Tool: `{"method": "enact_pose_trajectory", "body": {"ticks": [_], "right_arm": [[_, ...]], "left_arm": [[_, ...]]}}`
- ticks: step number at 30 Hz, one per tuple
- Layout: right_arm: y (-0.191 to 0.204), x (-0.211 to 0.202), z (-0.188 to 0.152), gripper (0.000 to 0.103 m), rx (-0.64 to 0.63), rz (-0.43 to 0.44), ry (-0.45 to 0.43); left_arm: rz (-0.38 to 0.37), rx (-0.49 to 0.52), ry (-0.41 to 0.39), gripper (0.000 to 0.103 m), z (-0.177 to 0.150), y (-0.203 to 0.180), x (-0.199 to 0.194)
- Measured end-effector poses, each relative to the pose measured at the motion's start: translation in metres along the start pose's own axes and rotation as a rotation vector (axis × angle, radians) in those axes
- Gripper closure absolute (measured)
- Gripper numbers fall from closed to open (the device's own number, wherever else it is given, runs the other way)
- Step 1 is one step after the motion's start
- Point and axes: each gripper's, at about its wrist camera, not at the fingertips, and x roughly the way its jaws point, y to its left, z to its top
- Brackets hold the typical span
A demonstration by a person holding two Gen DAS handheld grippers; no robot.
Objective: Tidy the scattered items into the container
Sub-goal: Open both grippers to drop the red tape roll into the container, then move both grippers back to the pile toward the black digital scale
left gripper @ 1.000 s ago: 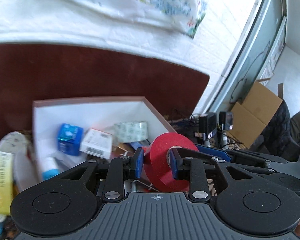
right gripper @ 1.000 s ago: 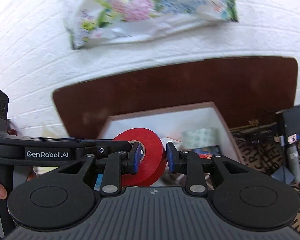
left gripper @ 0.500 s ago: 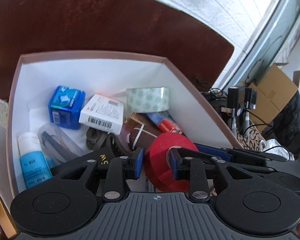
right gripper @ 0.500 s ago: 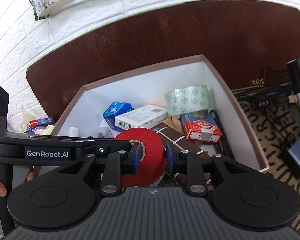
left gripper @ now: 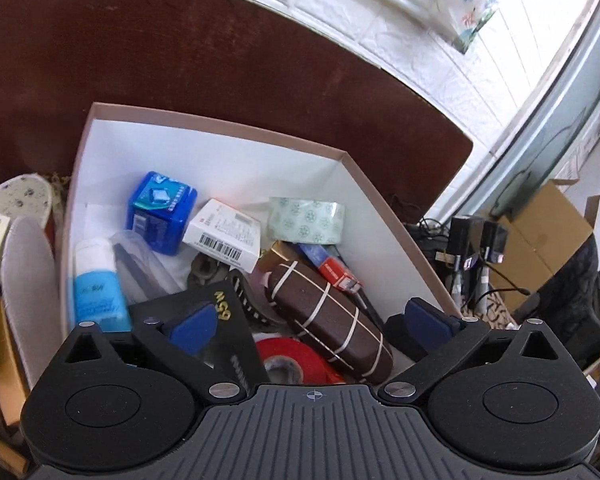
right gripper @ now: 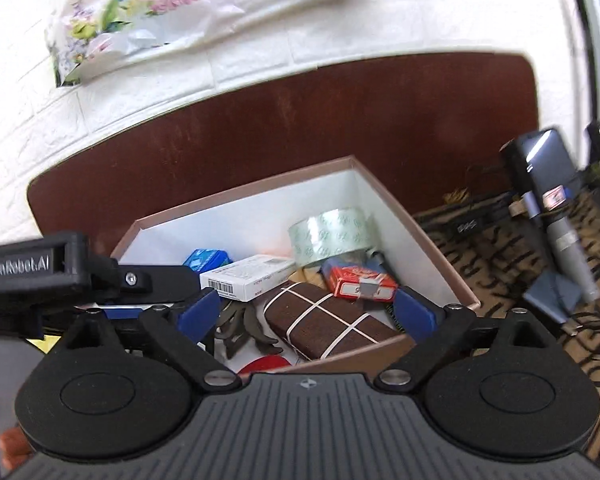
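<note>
Red tape roll (left gripper: 286, 360) lies flat in the box (left gripper: 384, 216), at 6 o'clock on its floor, brown case (left gripper: 328, 316) just at 1. Your L gripper (left gripper: 310, 320) & R gripper (right gripper: 306, 308) jaws are opening wide, nothing held.

— How much of the red tape roll (left gripper: 290, 360) can you see?

— Only its upper part; your left gripper's body covers the rest, and from the right wrist just a red sliver shows.

— And the box (left gripper: 384, 204)?

— Its near wall is hidden on your left view. The black card's (left gripper: 224, 316) print is too small to read.
</note>
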Motion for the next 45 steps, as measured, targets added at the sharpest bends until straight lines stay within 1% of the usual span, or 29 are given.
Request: {"method": "enact_pose_trajectory", "body": {"ticks": [1,2,4,6,9,12,14,16,17,20,22,26,29,32,35,37,42,45], "right_arm": [[0.005,-0.002,-0.003,0.005,-0.019,-0.008,-0.010],[0.010,-0.005,-0.006,0.001,-0.033,0.002,-0.016],[0.018,-0.007,-0.008,0.001,-0.039,0.037,-0.018],[0.026,-0.010,-0.010,0.001,-0.047,0.068,-0.011],[0.031,-0.014,-0.012,0.001,-0.043,0.085,0.002],[0.031,-0.021,-0.016,0.001,-0.014,0.097,0.013],[0.030,-0.027,-0.020,0.001,0.002,0.102,0.019],[0.032,-0.035,-0.026,0.001,0.012,0.112,0.026],[0.034,-0.039,-0.031,0.001,0.020,0.118,0.030],[0.040,-0.048,-0.047,0.001,0.043,0.150,0.056],[0.047,-0.051,-0.059,0.001,0.056,0.170,0.088],[0.071,-0.052,-0.089,0.001,0.013,0.199,0.174],[0.086,-0.049,-0.108,0.001,0.010,0.210,0.246],[0.102,-0.048,-0.121,0.001,-0.001,0.205,0.296],[0.121,-0.049,-0.129,0.001,-0.041,0.187,0.308],[0.133,-0.050,-0.132,0.001,-0.072,0.200,0.312],[0.162,-0.052,-0.133,0.001,-0.132,0.334,0.320],[0.181,-0.049,-0.133,0.001,-0.159,0.365,0.320]], "left_arm": [[-0.009,-0.005,-0.001,0.000,-0.002,0.001,-0.003],[-0.027,-0.004,0.008,0.000,-0.004,0.000,-0.005],[-0.041,0.004,0.031,0.000,-0.009,-0.003,-0.009],[-0.038,0.031,0.028,0.000,-0.015,-0.009,-0.014],[-0.048,0.073,0.015,0.000,-0.023,-0.018,-0.025],[-0.062,0.075,0.014,0.000,-0.030,-0.021,-0.038],[-0.068,0.062,-0.003,0.000,-0.035,-0.019,-0.049],[-0.066,0.049,-0.041,0.000,-0.045,-0.015,-0.066],[-0.059,0.047,-0.061,0.000,-0.050,-0.013,-0.076],[-0.043,0.005,-0.083,0.000,-0.074,0.003,-0.105],[-0.007,-0.031,-0.088,0.000,-0.092,0.018,-0.119],[0.078,-0.123,-0.080,0.000,-0.123,0.054,-0.138],[0.131,-0.175,-0.070,0.000,-0.140,0.077,-0.148],[0.174,-0.207,-0.085,0.000,-0.152,0.094,-0.160],[0.208,-0.227,-0.095,0.000,-0.161,0.110,-0.174],[0.223,-0.247,-0.107,0.000,-0.165,0.121,-0.185],[0.252,-0.274,-0.153,0.000,-0.163,0.146,-0.211],[0.272,-0.259,-0.173,0.000,-0.158,0.159,-0.221]]}}
